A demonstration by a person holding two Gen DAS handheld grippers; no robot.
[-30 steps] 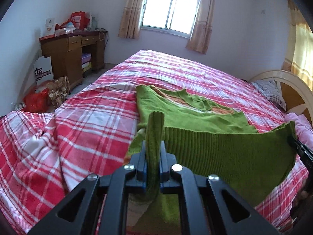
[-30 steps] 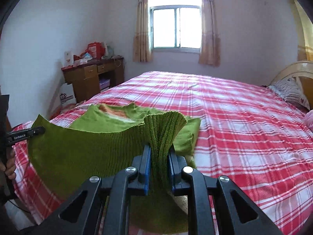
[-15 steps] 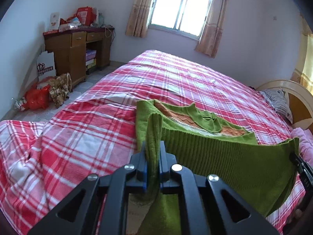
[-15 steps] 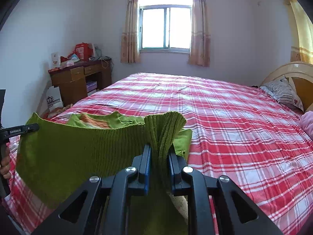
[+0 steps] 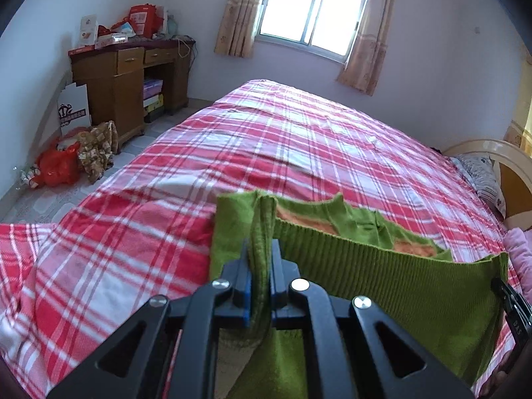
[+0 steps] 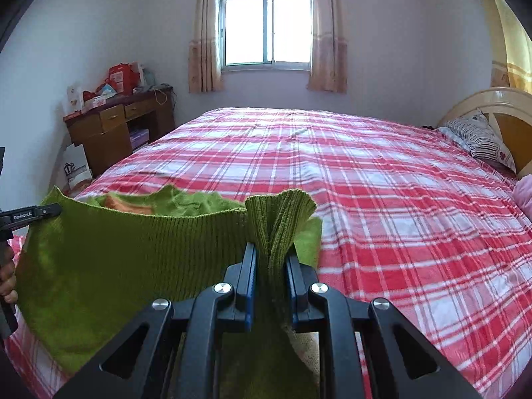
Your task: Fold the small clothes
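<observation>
A small green knit sweater (image 5: 392, 276) with an orange patterned band lies on the red plaid bed (image 5: 299, 153). My left gripper (image 5: 261, 266) is shut on one corner of its ribbed hem. My right gripper (image 6: 271, 266) is shut on the other hem corner. The hem (image 6: 133, 252) hangs stretched between the two grippers, lifted above the sweater's upper part, which rests on the bed (image 6: 382, 173). The right gripper shows at the right edge of the left wrist view (image 5: 508, 299), and the left gripper at the left edge of the right wrist view (image 6: 30, 214).
A wooden desk (image 5: 129, 76) with boxes on top stands by the left wall. Bags and cloth (image 5: 76, 159) lie on the floor beside it. A striped pillow (image 6: 478, 139) and wooden headboard (image 6: 498, 106) are at the bed's right end. A window (image 6: 266, 30) is in the far wall.
Both grippers have carried the lifted hem forward over the sweater, toward its neckline. Less of the sweater's upper part shows beyond the hem. Both stay shut.
</observation>
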